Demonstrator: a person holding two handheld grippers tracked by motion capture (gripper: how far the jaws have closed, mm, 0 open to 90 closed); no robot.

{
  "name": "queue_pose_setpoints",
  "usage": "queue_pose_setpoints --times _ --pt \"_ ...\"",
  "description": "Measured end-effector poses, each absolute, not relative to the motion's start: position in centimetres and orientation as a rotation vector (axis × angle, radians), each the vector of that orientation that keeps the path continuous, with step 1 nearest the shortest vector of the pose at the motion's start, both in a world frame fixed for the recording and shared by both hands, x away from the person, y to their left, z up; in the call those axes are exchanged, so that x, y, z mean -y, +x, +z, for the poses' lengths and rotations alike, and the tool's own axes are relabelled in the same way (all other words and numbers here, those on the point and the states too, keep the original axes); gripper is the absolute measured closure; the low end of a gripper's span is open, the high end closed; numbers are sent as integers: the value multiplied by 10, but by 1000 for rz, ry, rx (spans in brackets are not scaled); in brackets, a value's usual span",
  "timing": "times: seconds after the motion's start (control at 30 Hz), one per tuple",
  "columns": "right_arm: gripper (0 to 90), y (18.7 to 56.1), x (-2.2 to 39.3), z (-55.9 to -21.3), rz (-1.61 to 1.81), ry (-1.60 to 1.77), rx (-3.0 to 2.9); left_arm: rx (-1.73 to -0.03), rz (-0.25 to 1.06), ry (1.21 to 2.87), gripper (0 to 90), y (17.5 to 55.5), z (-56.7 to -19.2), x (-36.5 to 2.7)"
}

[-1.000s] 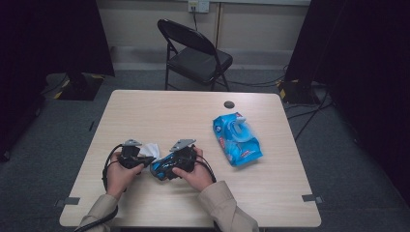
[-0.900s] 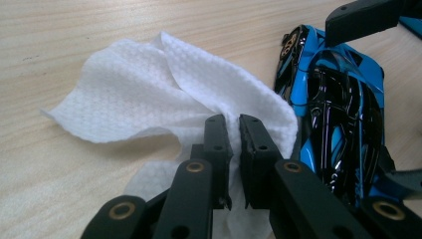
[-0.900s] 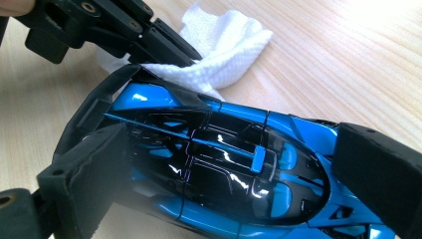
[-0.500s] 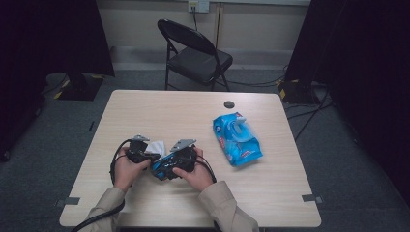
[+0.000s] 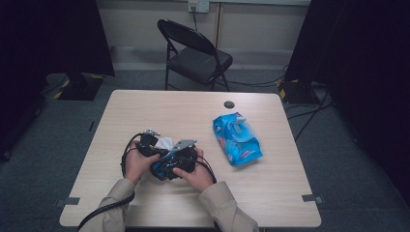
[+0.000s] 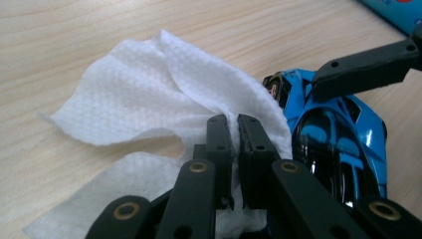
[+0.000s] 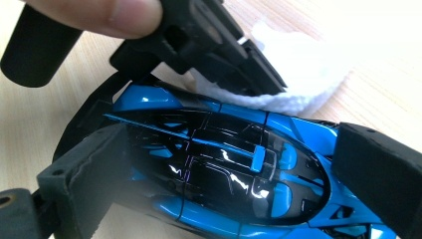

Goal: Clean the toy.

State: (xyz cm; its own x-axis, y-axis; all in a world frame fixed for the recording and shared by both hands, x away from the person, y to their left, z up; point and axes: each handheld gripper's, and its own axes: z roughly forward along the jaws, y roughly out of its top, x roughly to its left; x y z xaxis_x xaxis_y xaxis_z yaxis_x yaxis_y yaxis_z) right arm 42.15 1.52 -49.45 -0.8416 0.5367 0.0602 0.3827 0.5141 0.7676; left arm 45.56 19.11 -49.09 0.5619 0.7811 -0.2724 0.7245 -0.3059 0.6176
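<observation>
The right gripper (image 7: 219,164) is clamped around a glossy blue-and-black toy car (image 7: 219,169), held low over the wooden table (image 5: 145,111). The left gripper (image 6: 234,132), pinching a white textured wipe (image 6: 149,94), presses it against the car's side; wiping looks underway, with the roof apparently left to do.

both forearms on the table, left claw (image 6: 234,144) clamped tight, right claw (image 7: 214,164) gripping, hands close together

wipes pack (image 5: 237,140) right of tools, bare table (image 5: 159,108) ahead
</observation>
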Motion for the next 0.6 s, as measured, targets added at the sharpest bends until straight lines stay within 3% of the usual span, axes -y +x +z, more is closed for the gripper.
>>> queue_pose_setpoints --times 0.6 --pt "19 422 -12 -496 1245 790 -2555 -1215 77 2049 850 477 -492 -169"
